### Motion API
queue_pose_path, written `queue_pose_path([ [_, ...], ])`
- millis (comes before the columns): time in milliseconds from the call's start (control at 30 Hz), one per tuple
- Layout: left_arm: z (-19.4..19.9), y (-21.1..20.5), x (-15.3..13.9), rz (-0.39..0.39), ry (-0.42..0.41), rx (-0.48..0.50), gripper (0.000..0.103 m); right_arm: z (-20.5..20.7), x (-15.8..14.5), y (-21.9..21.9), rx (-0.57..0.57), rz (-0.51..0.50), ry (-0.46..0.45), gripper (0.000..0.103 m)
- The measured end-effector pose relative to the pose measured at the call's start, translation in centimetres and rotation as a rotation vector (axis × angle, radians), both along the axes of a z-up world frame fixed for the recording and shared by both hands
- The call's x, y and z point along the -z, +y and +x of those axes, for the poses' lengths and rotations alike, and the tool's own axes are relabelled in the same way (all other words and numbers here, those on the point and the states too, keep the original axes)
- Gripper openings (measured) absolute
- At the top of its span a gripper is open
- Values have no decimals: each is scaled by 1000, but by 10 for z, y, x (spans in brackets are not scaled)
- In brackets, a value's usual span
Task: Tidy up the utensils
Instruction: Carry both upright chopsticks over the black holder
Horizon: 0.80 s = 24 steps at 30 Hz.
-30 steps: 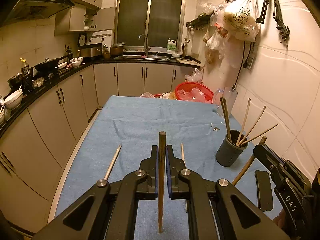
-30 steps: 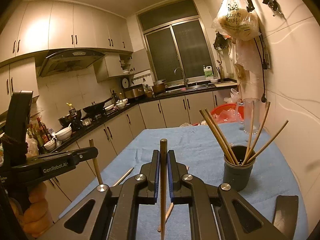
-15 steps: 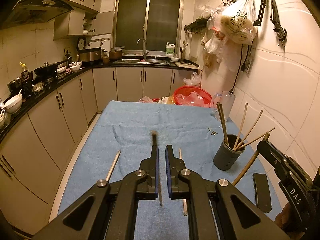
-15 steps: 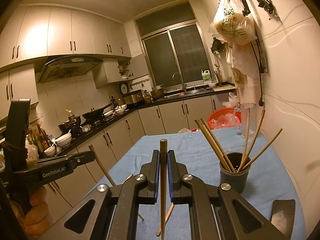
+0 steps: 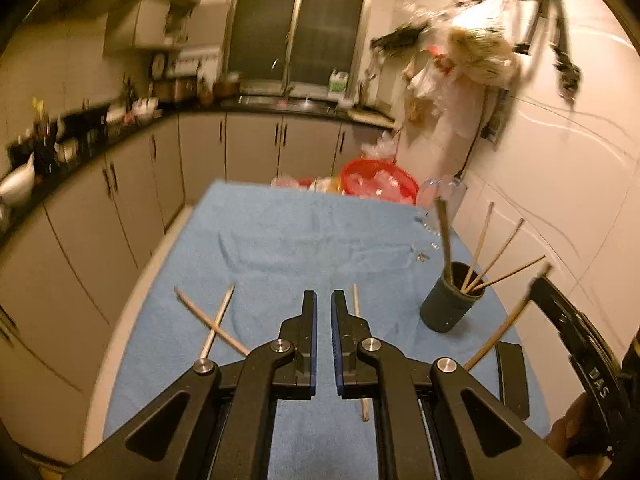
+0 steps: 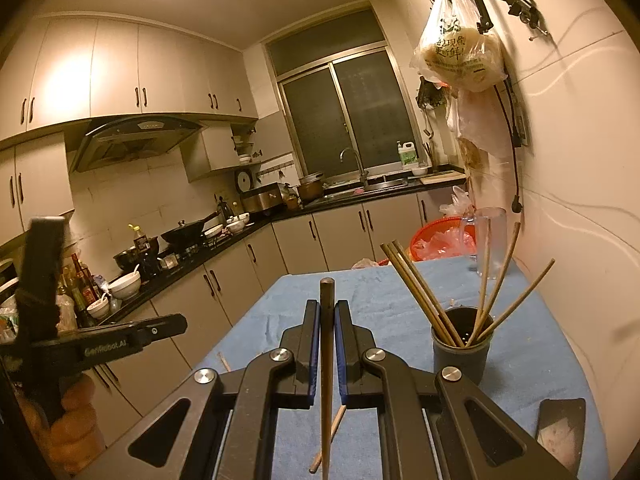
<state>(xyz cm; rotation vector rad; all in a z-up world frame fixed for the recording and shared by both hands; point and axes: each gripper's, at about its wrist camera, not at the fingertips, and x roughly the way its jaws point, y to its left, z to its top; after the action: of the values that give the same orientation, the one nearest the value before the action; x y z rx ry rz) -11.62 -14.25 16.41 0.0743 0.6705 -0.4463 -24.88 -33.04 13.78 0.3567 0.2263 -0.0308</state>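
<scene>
My left gripper (image 5: 324,300) is empty, its jaws a narrow gap apart, above the blue cloth (image 5: 304,240). Two chopsticks (image 5: 212,322) lie crossed on the cloth to its left, and another chopstick (image 5: 359,344) lies just right of its fingers. My right gripper (image 6: 327,312) is shut on a wooden chopstick (image 6: 326,376), held upright. It shows at the right of the left wrist view, with that chopstick (image 5: 508,320). A dark cup (image 6: 460,350) holding several chopsticks stands on the cloth to the right; it also shows in the left wrist view (image 5: 450,300).
A black phone (image 6: 558,432) lies at the cloth's near right. A red basket (image 5: 378,180) and a clear pitcher (image 6: 490,240) stand at the table's far end. The wall runs close along the right. Kitchen counters line the left and back.
My left gripper has let go of its chopstick, which now lies crossed over another on the cloth at left. My right gripper keeps hold of its chopstick.
</scene>
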Motion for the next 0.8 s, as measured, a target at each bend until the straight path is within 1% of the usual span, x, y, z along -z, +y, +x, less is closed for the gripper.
queue_pose_path([
  [67, 18, 11, 7, -1, 58, -40, 12, 0, 0, 0, -1, 1, -2, 8],
  [133, 50, 27, 23, -23, 176, -84, 35, 2, 1, 1, -4, 3, 3, 8],
  [200, 81, 41, 42, -63, 296, -133, 37, 4, 3, 0, -14, 14, 7, 8],
  [233, 94, 45, 51, -71, 344, -144, 37, 4, 4, 0, -18, 14, 7, 8],
  [267, 112, 52, 64, -82, 410, -172, 37, 5, 5, 0, -21, 12, 7, 8],
  [333, 134, 60, 79, -103, 471, -224, 37, 4, 7, 0, -27, 14, 7, 8],
  [400, 155, 69, 92, -103, 508, -296, 36, 5, 9, 0, -33, 13, 9, 8],
  [500, 177, 77, 106, -92, 530, -369, 36, 5, 13, -1, -41, 14, 12, 8],
  [567, 188, 80, 116, -103, 546, -403, 36, 6, 15, -2, -43, 16, 13, 8],
  [667, 204, 80, 130, -67, 577, -453, 36, 11, 19, -4, -52, 18, 19, 8],
  [700, 208, 78, 133, -61, 572, -465, 36, 12, 20, -6, -56, 21, 21, 8],
  [800, 222, 69, 142, -3, 570, -490, 36, 17, 25, -10, -60, 32, 27, 8],
])
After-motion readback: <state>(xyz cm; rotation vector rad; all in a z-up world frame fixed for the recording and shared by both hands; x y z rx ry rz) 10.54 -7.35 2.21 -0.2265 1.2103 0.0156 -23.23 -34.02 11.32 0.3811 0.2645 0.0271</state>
